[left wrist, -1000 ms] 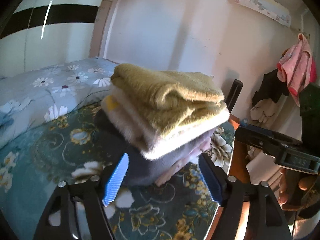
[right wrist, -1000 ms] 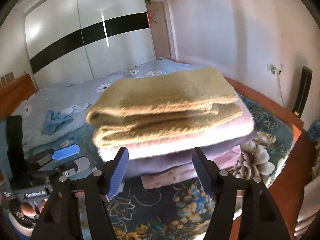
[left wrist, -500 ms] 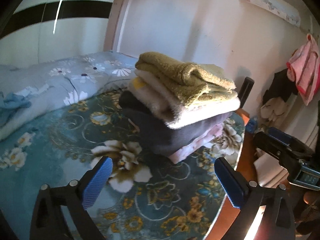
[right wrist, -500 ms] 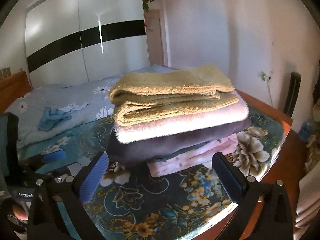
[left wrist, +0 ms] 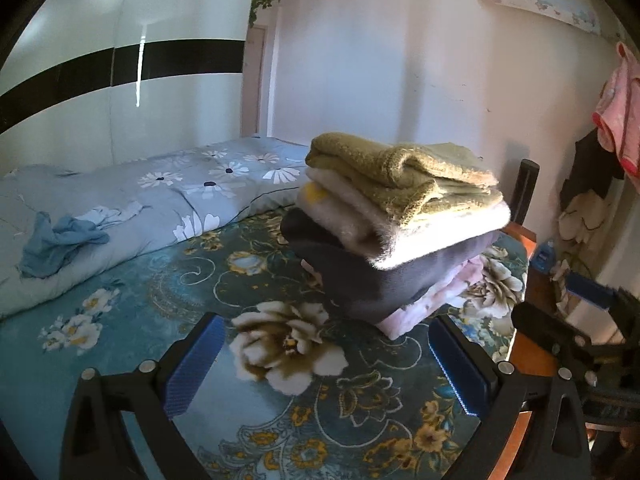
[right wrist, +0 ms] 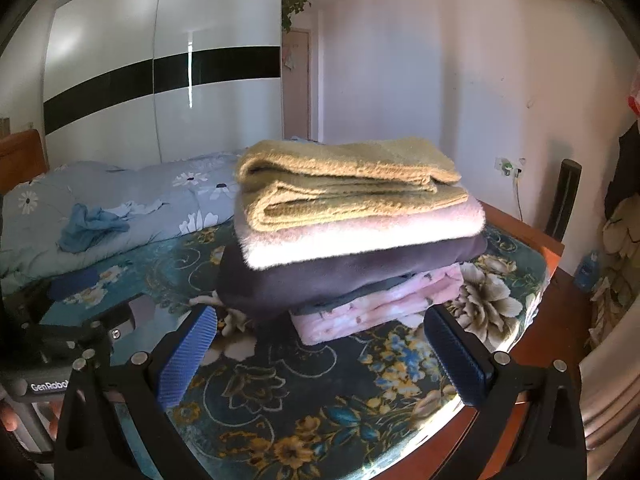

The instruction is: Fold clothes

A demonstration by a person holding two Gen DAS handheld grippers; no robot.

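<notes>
A stack of folded clothes [left wrist: 396, 232] stands on the floral bedspread [left wrist: 240, 280] near the bed's foot corner. A mustard knit [right wrist: 344, 180] lies on top, over a pale pink fleece [right wrist: 360, 232], a dark purple garment [right wrist: 344, 276] and a pink floral piece [right wrist: 372, 312]. My left gripper [left wrist: 324, 364] is open and empty, a short way back from the stack. My right gripper [right wrist: 320, 352] is open and empty, just in front of the stack. The right gripper also shows at the right edge of the left wrist view [left wrist: 576, 320], and the left gripper at the left of the right wrist view [right wrist: 68, 332].
A rolled light-blue daisy quilt [left wrist: 140, 200] lies along the far side of the bed, with a crumpled blue garment [left wrist: 56, 240] on it. The bed's wooden edge [right wrist: 540, 240] runs on the right. Clothes hang on the wall [left wrist: 616, 108] at right. A white wardrobe [right wrist: 160, 80] stands behind.
Both grippers have pulled back from the stack and opened wider. The stack now stands free on the bed.
</notes>
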